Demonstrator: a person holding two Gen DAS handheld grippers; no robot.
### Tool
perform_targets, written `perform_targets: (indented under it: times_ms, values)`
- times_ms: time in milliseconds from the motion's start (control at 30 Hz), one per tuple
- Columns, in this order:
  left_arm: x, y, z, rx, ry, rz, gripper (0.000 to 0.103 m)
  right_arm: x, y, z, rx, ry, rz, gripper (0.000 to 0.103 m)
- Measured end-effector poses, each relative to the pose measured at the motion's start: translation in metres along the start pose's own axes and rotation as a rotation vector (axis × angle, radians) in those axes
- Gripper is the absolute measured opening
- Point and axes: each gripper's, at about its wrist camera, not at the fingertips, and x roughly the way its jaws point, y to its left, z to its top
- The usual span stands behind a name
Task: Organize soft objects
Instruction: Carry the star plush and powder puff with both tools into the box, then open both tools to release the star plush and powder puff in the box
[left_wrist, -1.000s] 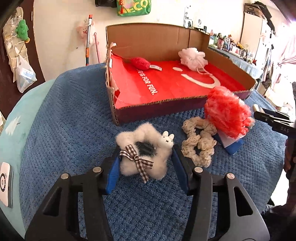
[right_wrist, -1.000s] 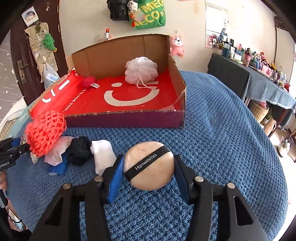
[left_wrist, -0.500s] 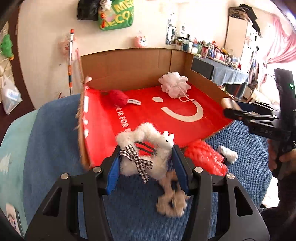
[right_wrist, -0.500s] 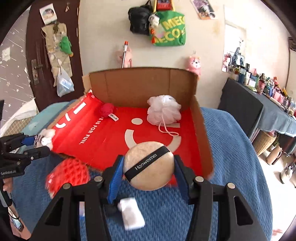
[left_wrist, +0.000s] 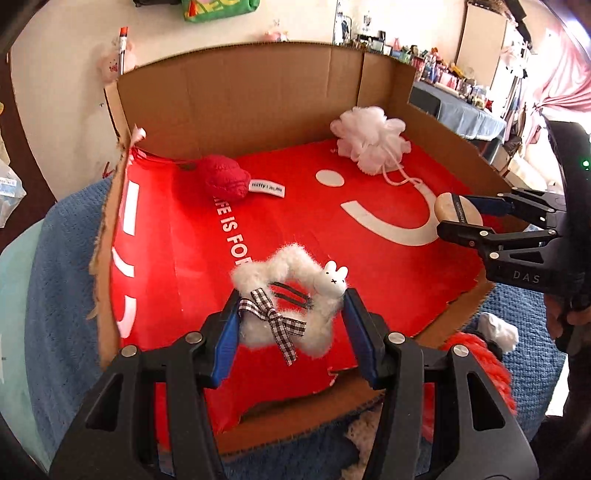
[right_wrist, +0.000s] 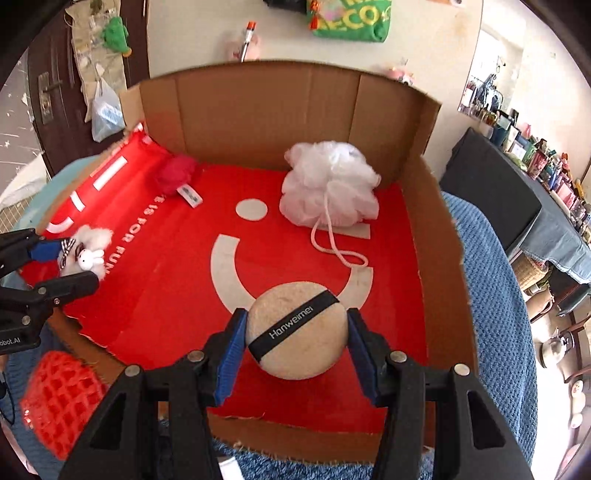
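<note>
**Both grippers hold soft items over the cardboard box**

Left wrist view, left to right: blue knit blanket (left_wrist: 62, 280) at 9 o'clock under the cardboard box (left_wrist: 236, 96). Box floor is red with a white smiley print. Red knit plush (left_wrist: 223, 177) with a white label lies at 11 o'clock near the back wall. Left gripper (left_wrist: 290, 326) at 6 o'clock, jaws pinching a white fluffy hair clip (left_wrist: 291, 299) with a checked bow and small bunny face, held over the front part of the box floor. White bath pouf (left_wrist: 369, 136) sits at 1 o'clock by the back right corner. Right gripper (left_wrist: 461, 218) enters at 3 o'clock, clamped on a beige powder puff (left_wrist: 448, 206), over the right side of the box. Red mesh pouf (left_wrist: 476, 350) and a white cloth bit (left_wrist: 498, 330) lie outside the box at 4 o'clock on the blanket.

Right wrist view, left to right: left gripper (right_wrist: 64, 264) at 9 o'clock with the hair clip (right_wrist: 88, 245) over the box's left edge. Red mesh pouf (right_wrist: 59, 398) at 8 o'clock, outside. Powder puff (right_wrist: 297, 330), black "Hanweimei" strap, pinched between blue pads (right_wrist: 231, 354) at centre-bottom, above the box floor. Bath pouf (right_wrist: 330, 184) at 12–1 o'clock, pink cord trailing toward the front.
</note>
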Motion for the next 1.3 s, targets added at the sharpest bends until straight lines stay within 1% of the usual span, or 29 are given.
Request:
perform_targets:
  times_ms: [200, 400, 600, 933, 1100, 1233, 1300]
  values:
    - [0.017, 0.003, -0.002, -0.004, 0.048, 0.009, 0.051, 0.012, -0.003, 0.000, 0.001, 0.038, -0.007, 0.056]
    - [0.022, 0.001, -0.003, 0.006, 0.052, 0.013, 0.051, 0.018, -0.006, -0.003, 0.003, 0.063, -0.007, 0.056]
    - [0.024, 0.001, -0.003, 0.008, 0.050, 0.014, 0.051, 0.020, -0.004, -0.003, 0.003, 0.067, -0.005, 0.056]
    - [0.025, 0.002, -0.002, 0.006, 0.048, 0.016, 0.053, 0.021, -0.008, -0.003, 0.006, 0.067, -0.004, 0.061]
    - [0.024, 0.001, -0.003, 0.006, 0.038, 0.011, 0.060, 0.021, -0.008, -0.003, 0.007, 0.065, -0.009, 0.063]
    - [0.021, -0.001, -0.003, 0.014, 0.023, 0.021, 0.066, 0.021, -0.007, -0.003, 0.008, 0.065, -0.007, 0.063]
    - [0.017, 0.000, -0.002, 0.004, 0.010, 0.019, 0.066, 0.020, -0.007, -0.002, 0.010, 0.064, -0.005, 0.064]
